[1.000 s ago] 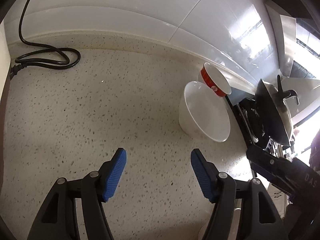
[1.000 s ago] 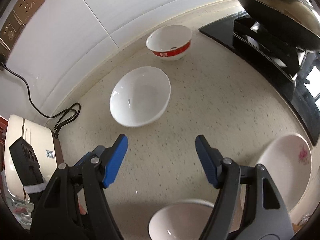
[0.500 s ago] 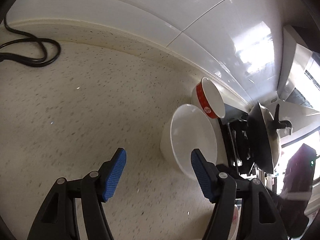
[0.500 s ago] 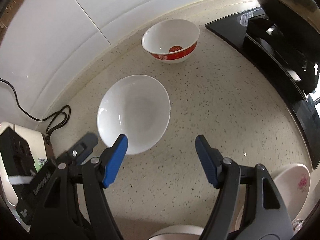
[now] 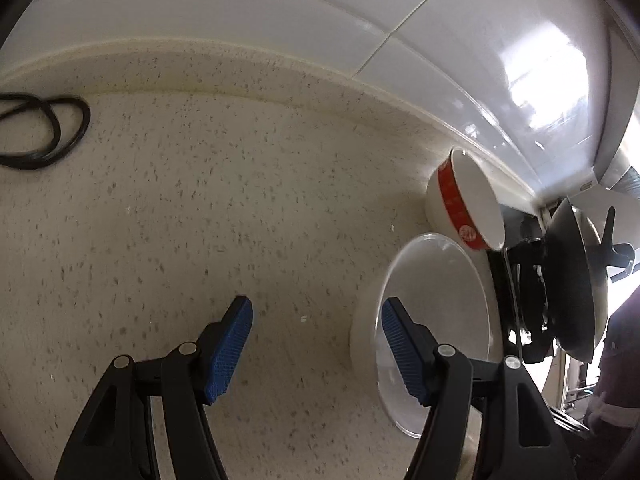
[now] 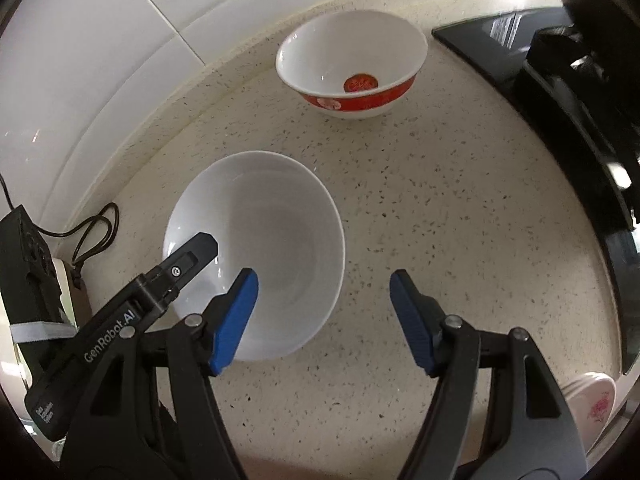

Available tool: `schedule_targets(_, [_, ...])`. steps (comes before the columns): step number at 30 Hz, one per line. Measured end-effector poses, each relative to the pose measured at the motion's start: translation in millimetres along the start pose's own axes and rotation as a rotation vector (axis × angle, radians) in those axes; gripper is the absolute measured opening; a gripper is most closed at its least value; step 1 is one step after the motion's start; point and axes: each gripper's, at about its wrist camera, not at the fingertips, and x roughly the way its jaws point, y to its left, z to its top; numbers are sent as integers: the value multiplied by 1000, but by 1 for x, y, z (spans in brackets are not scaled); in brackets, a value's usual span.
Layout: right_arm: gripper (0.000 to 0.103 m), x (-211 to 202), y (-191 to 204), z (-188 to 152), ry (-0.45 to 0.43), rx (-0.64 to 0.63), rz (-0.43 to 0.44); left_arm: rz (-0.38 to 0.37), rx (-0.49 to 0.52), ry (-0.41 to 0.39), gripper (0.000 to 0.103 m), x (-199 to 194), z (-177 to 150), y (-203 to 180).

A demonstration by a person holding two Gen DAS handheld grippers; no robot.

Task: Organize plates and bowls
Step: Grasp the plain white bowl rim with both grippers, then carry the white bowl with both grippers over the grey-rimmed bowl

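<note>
While both tools stand wide and hold nothing, the left gripper sits low in its own frame with its right-hand pad already in line with the near rim of the white bowl, which fills the lower right of that view. Whether that pad is inside the rim or only in front of it, the left view alone cannot settle. The right view helps: there the left gripper enters from the lower left and its black tip overlaps the near-left rim of the white bowl, apparently above the bowl's inner wall. The right gripper hangs at lower centre with its left pad over the bowl's lower edge and its right pad over bare countertop, so the bowl lies ahead and to its left. By my reading the left tool is the nearer and better placed to pinch the rim wall; the bowl is round, so no long axis matters, only which side of the wall each pad falls on. Farther out, the red-banded bowl stands at upper centre near the tiled wall, apart from the white one; in the left view it sits just beyond it. Only the right view shows a flowered plate at lower right.
</note>
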Motion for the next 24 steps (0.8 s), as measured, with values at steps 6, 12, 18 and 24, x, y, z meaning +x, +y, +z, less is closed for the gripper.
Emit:
schedule_targets(6, [19, 13, 3, 0, 24, -29, -8, 10, 97, -41, 48, 2, -1, -7])
schedule_targets(12, [15, 11, 11, -8, -2, -48, -15, 4, 213, -86, 10, -7, -13, -26])
schedule_targets(18, [15, 6, 15, -14, -5, -55, -5, 0, 168, -84, 9, -15, -15, -14])
schedule_targets(24, [15, 1, 34, -23, -21, -82, 15, -7, 137, -125, 9, -45, -21, -2])
